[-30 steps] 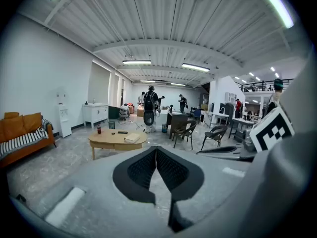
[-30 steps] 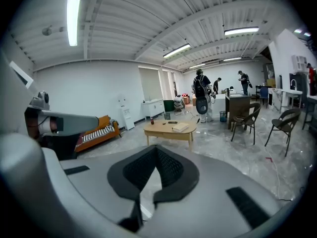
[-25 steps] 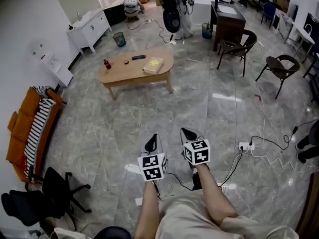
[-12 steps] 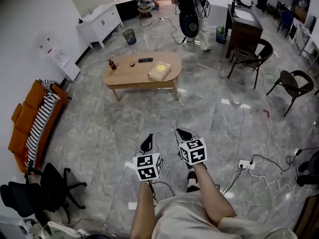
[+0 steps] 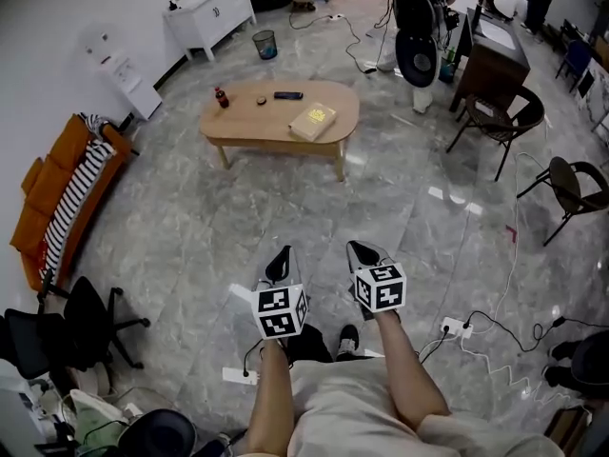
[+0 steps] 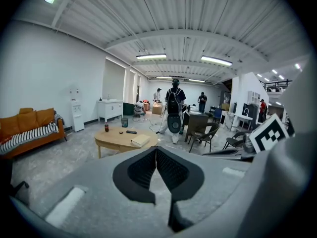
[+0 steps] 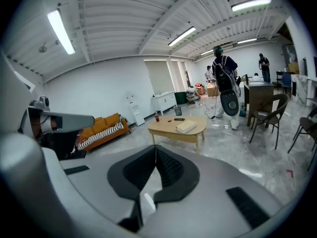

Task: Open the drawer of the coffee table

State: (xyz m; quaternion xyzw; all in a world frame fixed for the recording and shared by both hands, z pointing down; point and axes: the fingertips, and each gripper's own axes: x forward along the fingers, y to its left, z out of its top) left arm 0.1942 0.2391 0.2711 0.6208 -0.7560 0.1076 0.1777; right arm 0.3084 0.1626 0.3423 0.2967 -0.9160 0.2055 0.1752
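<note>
The oval wooden coffee table [image 5: 266, 122] stands across the marble floor, well ahead of both grippers; it also shows in the left gripper view [image 6: 119, 139] and the right gripper view [image 7: 168, 129]. On it lie a book [image 5: 313, 121], a small bottle [image 5: 221, 97] and a dark remote [image 5: 288, 95]. No drawer front can be made out from here. My left gripper [image 5: 282, 255] and right gripper [image 5: 361, 250] are held side by side in front of the person, both shut and empty, pointing toward the table.
An orange sofa with a striped cloth [image 5: 59, 193] lines the left wall, a black office chair [image 5: 67, 327] in front of it. Brown chairs [image 5: 500, 122] and a desk stand to the right. A power strip and cables [image 5: 455, 327] lie on the floor. People stand at the far end [image 6: 174, 108].
The person has walked forward with both shut grippers. The table now sits nearer in the head view, and the view has swung so the sofa and chairs lie lower in frame.
</note>
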